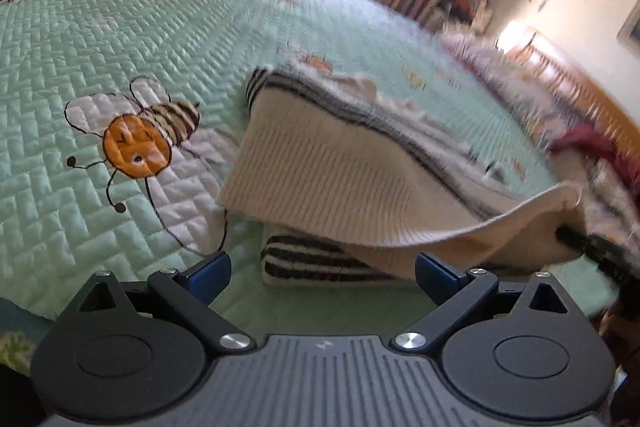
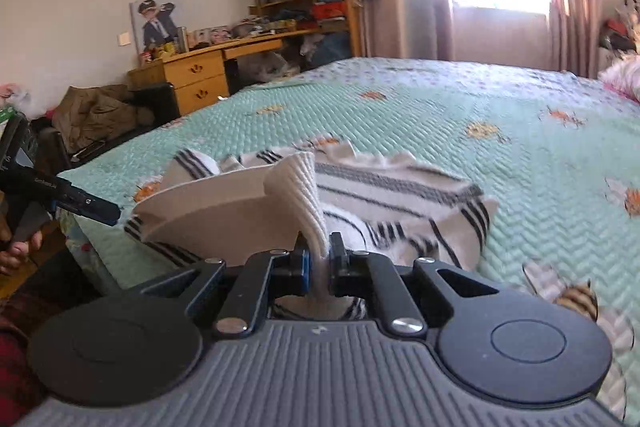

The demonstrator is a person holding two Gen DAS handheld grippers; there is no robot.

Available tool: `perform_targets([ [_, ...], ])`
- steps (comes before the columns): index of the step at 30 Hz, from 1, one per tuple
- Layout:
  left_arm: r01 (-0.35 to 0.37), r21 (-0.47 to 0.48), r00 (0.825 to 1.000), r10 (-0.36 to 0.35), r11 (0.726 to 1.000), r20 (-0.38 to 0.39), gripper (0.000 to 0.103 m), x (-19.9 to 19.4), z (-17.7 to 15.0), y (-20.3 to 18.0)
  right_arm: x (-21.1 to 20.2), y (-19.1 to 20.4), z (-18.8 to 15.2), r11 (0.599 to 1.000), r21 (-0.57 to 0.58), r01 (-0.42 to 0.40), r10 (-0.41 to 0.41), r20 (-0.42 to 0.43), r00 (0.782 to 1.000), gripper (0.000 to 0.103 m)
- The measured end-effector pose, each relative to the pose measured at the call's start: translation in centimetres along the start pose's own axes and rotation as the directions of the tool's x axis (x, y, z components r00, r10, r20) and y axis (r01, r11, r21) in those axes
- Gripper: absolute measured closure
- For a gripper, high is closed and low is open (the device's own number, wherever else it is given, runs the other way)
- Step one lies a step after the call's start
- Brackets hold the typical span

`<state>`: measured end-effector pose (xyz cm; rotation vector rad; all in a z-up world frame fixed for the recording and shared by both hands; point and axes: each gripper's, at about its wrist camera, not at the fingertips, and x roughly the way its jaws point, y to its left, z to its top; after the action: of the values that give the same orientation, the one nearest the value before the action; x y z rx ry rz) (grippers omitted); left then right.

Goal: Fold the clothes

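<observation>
Our right gripper (image 2: 319,259) pinched the sweater's (image 2: 372,195) cream hem between closed fingers, the rest lying ahead on the bedspread (image 2: 500,99). Our left gripper (image 1: 322,273) gaped empty, the sweater just beyond its fingertips. With one corner held, we judged the raised flap might sag and fold crooked.

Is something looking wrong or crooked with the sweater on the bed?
Only the right tool grips the sweater, so its cream hem hangs lifted and slanted over the quilt. The left tool is open and holds nothing. No damage shows.
</observation>
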<state>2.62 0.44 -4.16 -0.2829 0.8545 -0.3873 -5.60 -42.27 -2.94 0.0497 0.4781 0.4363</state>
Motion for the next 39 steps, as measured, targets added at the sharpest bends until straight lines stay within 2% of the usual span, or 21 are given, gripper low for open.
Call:
perform_targets([
  [2,-0.007,0.019,1.000,0.007,1.000,-0.013,0.004,0.2,0.0,0.1,0.2,0.1,-0.1,1.000,-0.005,0.009,-0.009,0.020,1.000,0.093],
  [4,0.041,-0.063,0.999,-0.041,0.997,0.004,0.004,-0.2,0.0,1.4,0.1,-0.2,0.1,1.000,-0.003,0.005,-0.005,0.034,0.999,0.093],
  [6,0.104,-0.164,0.994,-0.097,0.981,0.049,0.004,-0.6,0.5,3.1,0.2,-0.5,0.0,1.000,0.006,0.009,-0.009,0.035,0.999,0.093],
  [8,0.134,-0.204,0.989,-0.118,0.970,0.092,0.004,-0.7,1.4,4.6,0.5,-0.9,-0.2,1.000,0.028,0.007,-0.008,0.027,1.000,0.093],
  [10,0.198,-0.214,0.977,-0.176,0.956,0.119,0.006,-0.2,2.6,6.2,0.8,-1.0,-0.3,0.999,0.049,0.004,-0.006,0.022,1.000,0.093],
  [12,0.281,-0.227,0.957,-0.254,0.932,0.141,0.011,0.7,3.6,7.7,1.0,-1.2,-0.3,0.998,0.067,0.004,-0.005,0.017,1.000,0.093],
  [15,0.356,-0.213,0.933,-0.337,0.910,0.122,0.012,2.5,4.7,9.6,1.3,-1.8,-0.4,0.995,0.096,0.001,-0.001,0.003,1.000,0.092],
  [19,0.366,-0.177,0.930,-0.365,0.914,0.039,0.015,5.1,5.5,10.9,1.8,-2.6,-0.6,0.990,0.143,-0.006,0.009,-0.015,1.000,0.092],
  [22,0.444,-0.183,0.894,-0.447,0.877,0.028,0.015,6.7,5.7,12.0,2.1,-2.7,-0.6,0.988,0.154,-0.004,0.009,-0.032,0.999,0.091],
  [24,0.512,-0.197,0.856,-0.517,0.836,0.031,0.015,7.5,5.8,12.5,2.4,-2.9,-0.7,0.986,0.164,0.002,0.006,-0.046,0.999,0.091],
  [25,0.531,-0.200,0.843,-0.537,0.824,0.026,0.017,7.8,5.8,12.6,2.6,-3.0,-0.7,0.986,0.169,0.006,0.002,-0.050,0.999,0.091],
  [28,0.553,-0.192,0.826,-0.564,0.811,-0.006,0.021,8.6,5.8,12.6,2.9,-3.0,-0.8,0.984,0.180,0.017,-0.006,-0.059,0.998,0.091],
  [30,0.545,-0.176,0.829,-0.559,0.820,-0.038,0.027,9.1,5.8,12.3,3.1,-3.1,-0.9,0.983,0.185,0.020,-0.008,-0.062,0.998,0.091],
  [31,0.541,-0.172,0.829,-0.557,0.823,-0.056,0.040,9.2,5.8,12.2,3.1,-3.0,-0.9,0.983,0.185,0.022,-0.010,-0.064,0.998,0.091],
  [32,0.540,-0.173,0.827,-0.558,0.824,-0.074,0.058,9.4,5.8,12.0,3.2,-3.1,-0.9,0.983,0.184,0.023,-0.011,-0.065,0.998,0.091],
  [34,0.542,-0.170,0.823,-0.561,0.823,-0.093,0.069,9.5,5.7,11.6,3.2,-3.2,-1.0,0.982,0.187,0.026,-0.014,-0.065,0.998,0.090],
  [37,0.498,-0.125,0.856,-0.510,0.858,-0.085,0.082,8.3,5.2,10.8,3.1,-3.3,-1.0,0.983,0.182,0.032,-0.020,-0.064,0.998,0.090],
  [39,0.463,-0.106,0.881,-0.470,0.880,-0.054,0.085,6.7,5.1,10.0,3.0,-2.9,-0.9,0.987,0.157,0.041,-0.034,-0.052,0.998,0.090],
])
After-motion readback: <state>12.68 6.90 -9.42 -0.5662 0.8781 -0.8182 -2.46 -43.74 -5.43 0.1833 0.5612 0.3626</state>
